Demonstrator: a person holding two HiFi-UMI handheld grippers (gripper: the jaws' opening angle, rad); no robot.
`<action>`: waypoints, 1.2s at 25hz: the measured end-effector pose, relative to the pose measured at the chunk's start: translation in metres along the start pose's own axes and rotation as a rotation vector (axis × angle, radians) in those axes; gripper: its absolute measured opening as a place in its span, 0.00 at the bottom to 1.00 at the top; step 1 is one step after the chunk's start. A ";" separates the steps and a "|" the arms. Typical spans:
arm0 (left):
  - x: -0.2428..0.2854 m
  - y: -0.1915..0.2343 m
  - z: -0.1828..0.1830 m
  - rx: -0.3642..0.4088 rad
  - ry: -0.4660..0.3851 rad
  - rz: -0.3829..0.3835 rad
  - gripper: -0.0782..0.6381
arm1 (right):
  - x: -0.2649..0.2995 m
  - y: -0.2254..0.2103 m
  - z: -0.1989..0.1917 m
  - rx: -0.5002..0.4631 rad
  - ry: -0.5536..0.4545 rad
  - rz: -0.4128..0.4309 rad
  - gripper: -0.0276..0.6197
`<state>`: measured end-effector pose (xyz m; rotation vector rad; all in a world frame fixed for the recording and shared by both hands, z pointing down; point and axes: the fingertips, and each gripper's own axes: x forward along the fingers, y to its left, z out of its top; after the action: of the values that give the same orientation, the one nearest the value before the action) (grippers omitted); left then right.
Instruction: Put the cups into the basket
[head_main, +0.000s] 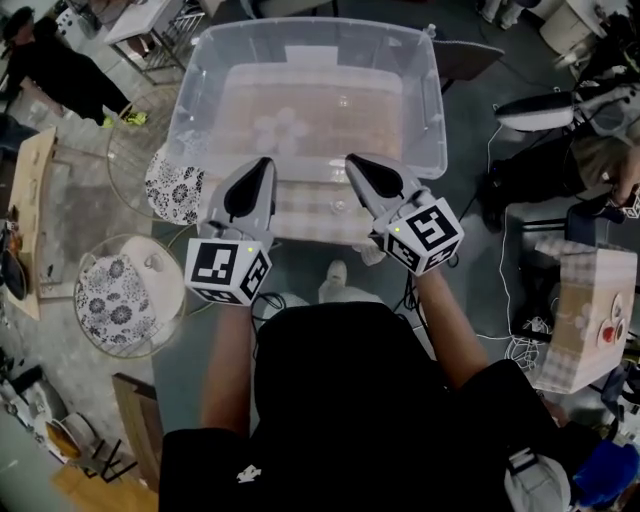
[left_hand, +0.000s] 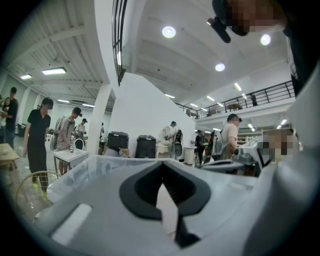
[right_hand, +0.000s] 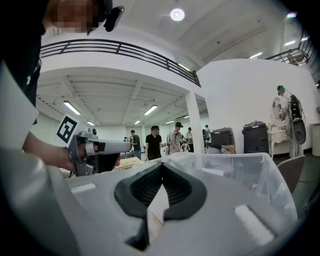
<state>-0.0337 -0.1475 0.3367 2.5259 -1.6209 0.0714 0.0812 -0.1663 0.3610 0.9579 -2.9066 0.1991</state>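
Note:
A large clear plastic bin (head_main: 310, 60) stands on a checked cloth in front of me; a few faint clear shapes (head_main: 280, 125) lie on its floor, too faint to tell whether they are cups. Two round wire baskets with flowered liners sit low at the left, one near (head_main: 125, 295) and one farther back (head_main: 175, 185). My left gripper (head_main: 262, 165) and right gripper (head_main: 355, 162) hover side by side over the bin's near rim, both shut with nothing in them. The left gripper (left_hand: 162, 175) and the right gripper (right_hand: 161, 172) each show pads meeting at the tips, and the bin's wall (right_hand: 250, 175) lies beyond.
A checked cardboard box (head_main: 585, 310) stands at the right among cables on the floor. A wooden table (head_main: 25, 200) lines the left edge. A chair (head_main: 470, 60) sits behind the bin. Several people stand about the hall (left_hand: 40, 135).

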 end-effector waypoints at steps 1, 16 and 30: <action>0.002 -0.001 -0.001 0.000 0.005 -0.001 0.12 | 0.000 -0.002 -0.002 0.003 0.005 0.002 0.04; 0.036 0.005 -0.012 -0.009 0.047 -0.112 0.12 | -0.003 -0.013 -0.041 0.073 0.077 -0.053 0.04; 0.051 0.036 -0.022 -0.046 0.078 -0.249 0.12 | 0.010 0.006 -0.165 0.061 0.393 -0.182 0.04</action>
<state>-0.0440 -0.2048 0.3677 2.6307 -1.2551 0.1037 0.0744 -0.1431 0.5244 1.0489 -2.4571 0.4144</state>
